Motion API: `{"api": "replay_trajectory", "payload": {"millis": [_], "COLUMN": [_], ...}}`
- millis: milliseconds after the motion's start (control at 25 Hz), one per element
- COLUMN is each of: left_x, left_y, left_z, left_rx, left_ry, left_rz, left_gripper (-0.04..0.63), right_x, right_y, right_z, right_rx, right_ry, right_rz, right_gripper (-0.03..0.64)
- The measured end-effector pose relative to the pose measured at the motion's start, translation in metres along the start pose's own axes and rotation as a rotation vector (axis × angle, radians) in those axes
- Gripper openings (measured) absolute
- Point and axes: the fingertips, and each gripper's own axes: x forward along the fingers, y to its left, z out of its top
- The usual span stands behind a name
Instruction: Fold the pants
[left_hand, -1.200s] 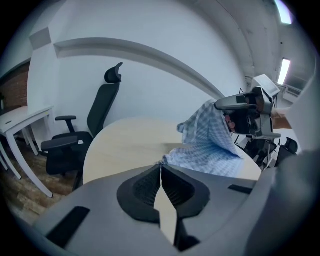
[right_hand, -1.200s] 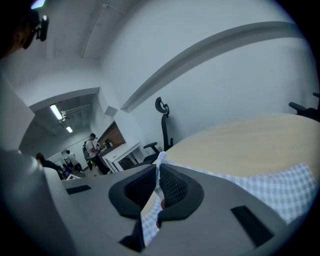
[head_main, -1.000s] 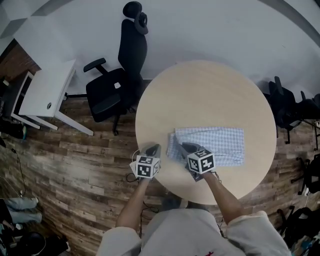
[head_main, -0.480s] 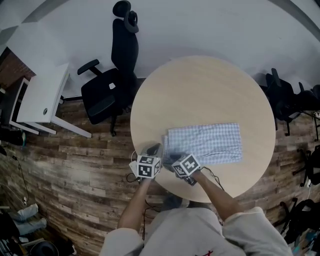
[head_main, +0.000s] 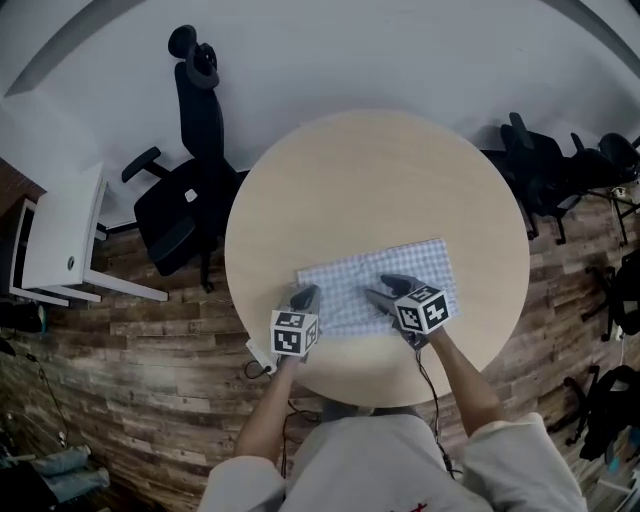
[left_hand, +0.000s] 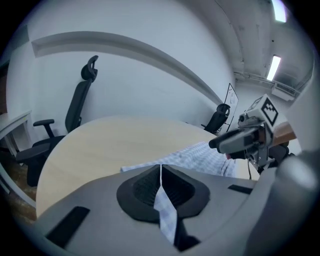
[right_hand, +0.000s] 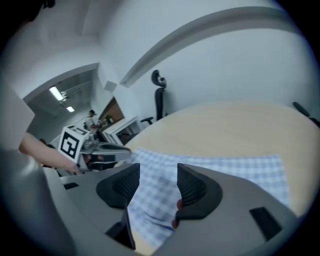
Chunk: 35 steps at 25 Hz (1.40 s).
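The pants (head_main: 400, 275) are a blue-and-white checked cloth, folded into a flat rectangle on the near half of the round table (head_main: 380, 170). My left gripper (head_main: 304, 297) sits at the cloth's near left corner. In the left gripper view a strip of checked cloth (left_hand: 165, 207) is pinched between its closed jaws, so the left gripper (left_hand: 161, 169) is shut on the pants. My right gripper (head_main: 384, 290) hovers over the middle of the near edge. Its jaws have just been opening, and the right gripper (right_hand: 159, 176) stands wide apart with the cloth (right_hand: 210, 167) lying below, not pressed.
A black office chair (head_main: 175, 200) stands left of the table, with a white desk (head_main: 60, 235) beyond it. More black chairs (head_main: 545, 160) are at the right. The floor is wood plank. The table's far half (head_main: 375, 150) is bare wood.
The right gripper swung left to beside the left gripper, then opened and moved right over the pants. The left gripper stayed shut and now sits at the cloth's left corner.
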Motion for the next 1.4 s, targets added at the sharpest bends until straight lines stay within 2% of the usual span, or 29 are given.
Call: {"api": "replay_trajectory", "payload": {"millis": [120, 240, 320, 400, 640, 760, 920, 1000, 1040, 1080, 1160, 1280, 1400], "left_x": [0.018, 0.031, 0.037, 0.041, 0.052, 0.055, 0.057, 0.058, 0.059, 0.058, 0.058, 0.062, 0.078], "left_y": [-0.022, -0.033, -0.036, -0.036, -0.032, -0.030, -0.028, -0.026, -0.025, -0.024, -0.024, -0.029, -0.048], "left_z": [-0.003, -0.013, -0.019, -0.021, -0.029, -0.035, -0.041, -0.042, -0.042, -0.043, -0.042, -0.039, -0.031], "left_rx": [0.017, 0.025, 0.031, 0.041, 0.036, 0.032, 0.041, 0.049, 0.052, 0.054, 0.052, 0.037, 0.036], "left_ry": [0.030, 0.071, 0.091, 0.103, 0.146, 0.167, 0.180, 0.186, 0.189, 0.191, 0.191, 0.183, 0.173], "left_rz": [-0.030, -0.036, -0.027, -0.013, 0.041, 0.055, 0.076, 0.088, 0.093, 0.096, 0.097, 0.087, 0.060], "left_gripper": [0.032, 0.032, 0.032, 0.032, 0.032, 0.032, 0.032, 0.032, 0.032, 0.032, 0.032, 0.032, 0.032], "right_x": [-0.056, -0.115, -0.146, -0.163, -0.142, -0.129, -0.127, -0.125, -0.122, -0.120, -0.119, -0.130, -0.149], "right_y": [-0.090, -0.163, -0.195, -0.208, -0.199, -0.194, -0.197, -0.195, -0.193, -0.191, -0.192, -0.203, -0.225], "right_z": [-0.014, -0.043, -0.063, -0.080, -0.104, -0.106, -0.113, -0.114, -0.114, -0.114, -0.112, -0.108, -0.105], "right_rx": [0.167, 0.367, 0.471, 0.517, 0.500, 0.454, 0.401, 0.396, 0.390, 0.381, 0.376, 0.421, 0.448], "right_ry": [0.004, -0.023, -0.063, -0.081, -0.016, 0.027, 0.087, 0.100, 0.106, 0.110, 0.104, 0.052, 0.019], "right_rz": [-0.167, -0.291, -0.350, -0.372, -0.326, -0.312, -0.342, -0.325, -0.313, -0.306, -0.291, -0.266, -0.280], "right_gripper": [0.247, 0.247, 0.247, 0.247, 0.247, 0.243, 0.169, 0.141, 0.088, 0.069, 0.059, 0.054, 0.054]}}
